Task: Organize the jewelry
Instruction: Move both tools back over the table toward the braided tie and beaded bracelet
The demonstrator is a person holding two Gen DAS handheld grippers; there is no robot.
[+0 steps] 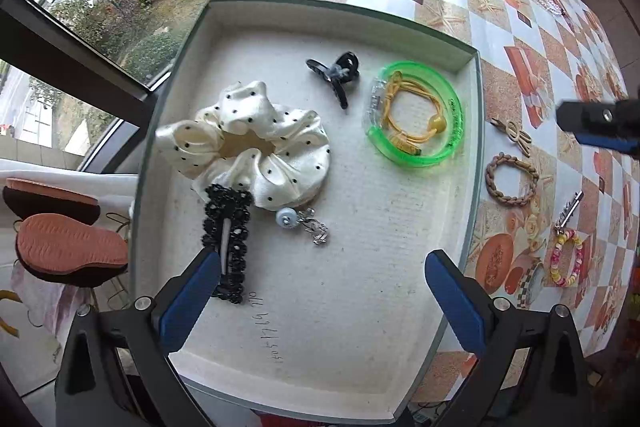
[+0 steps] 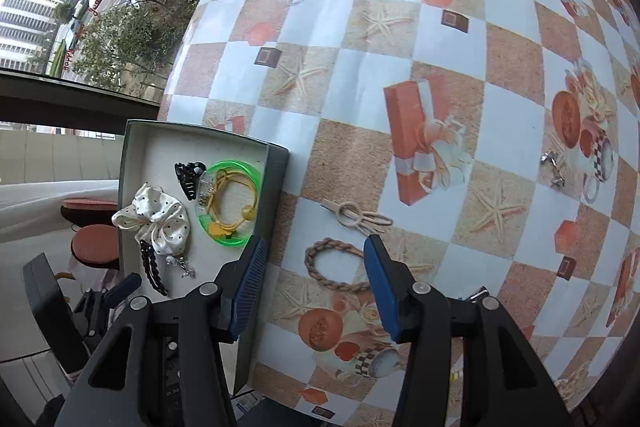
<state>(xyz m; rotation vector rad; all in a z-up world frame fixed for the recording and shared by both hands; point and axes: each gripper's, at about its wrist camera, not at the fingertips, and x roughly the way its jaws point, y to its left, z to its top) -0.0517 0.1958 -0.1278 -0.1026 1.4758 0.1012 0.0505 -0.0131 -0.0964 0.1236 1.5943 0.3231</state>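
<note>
Several pieces already lie in the tray [image 1: 474, 95]; our right gripper [image 2: 316, 283], jaws spread and empty, hangs over the braided hair tie [image 2: 334, 265] between its fingertips; next we judge: lower, close; left gripper [image 1: 320, 291] gapes empty over the tray

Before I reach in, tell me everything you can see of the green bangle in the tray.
The green bangle is a translucent, neon-green, plastic-looking ring with one clear segment, lying flat on the tray floor near its right wall. A yellow elastic cord with a bead lies coiled inside it. The black claw clip sits beside it; whether they touch is unclear.
</note>
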